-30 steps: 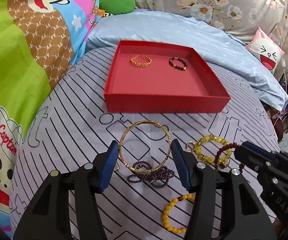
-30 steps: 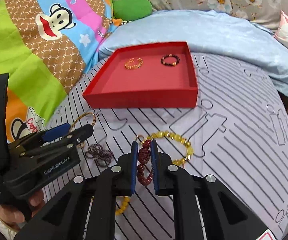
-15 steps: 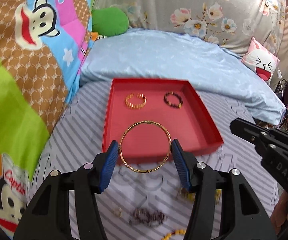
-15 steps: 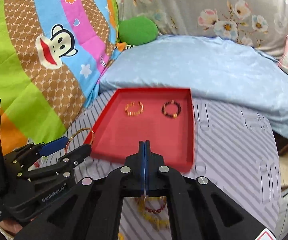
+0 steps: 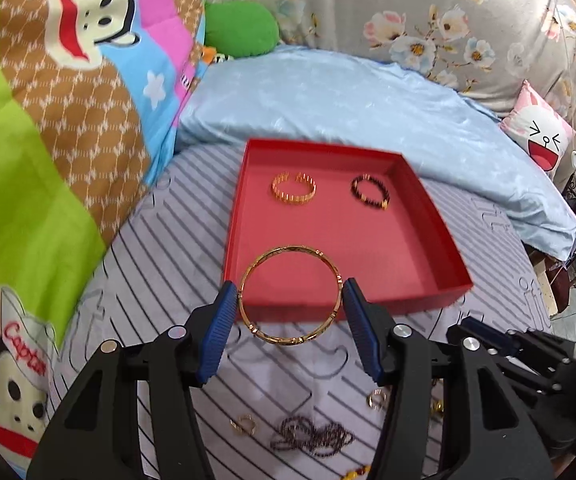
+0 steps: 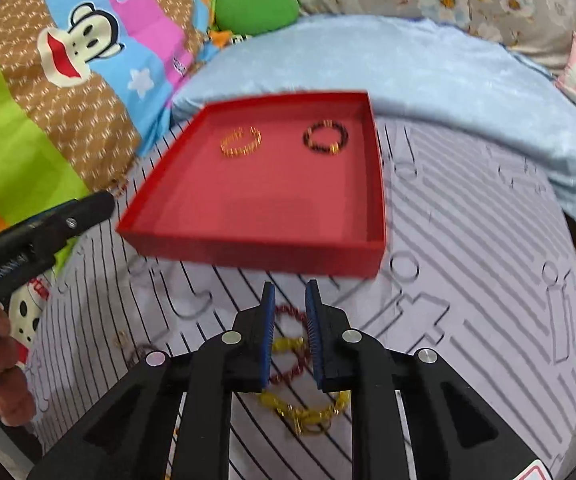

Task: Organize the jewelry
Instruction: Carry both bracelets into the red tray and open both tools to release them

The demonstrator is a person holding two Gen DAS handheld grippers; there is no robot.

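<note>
My left gripper [image 5: 291, 294] is shut on a thin gold bangle [image 5: 288, 340], held in the air over the near edge of the red tray [image 5: 427, 304]. The tray holds a gold bracelet [image 5: 292, 188] and a dark beaded bracelet [image 5: 369, 192]. My right gripper [image 6: 290, 292] is open a little and empty, above a dark red beaded bracelet [image 6: 288, 314] and a yellow bead bracelet [image 6: 303, 412] on the striped cloth. The tray also shows in the right wrist view [image 6: 264, 252].
A purple bead strand [image 5: 311, 436] and two small gold rings [image 5: 243, 424] lie on the striped cloth near me. A blue pillow [image 5: 347, 100] lies behind the tray, a cartoon blanket [image 5: 48, 120] to the left.
My left gripper lifted the gold bangle off the cloth and carried it to the tray's near edge. My right gripper rose and shut, and now stands slightly open without the red bracelet.
</note>
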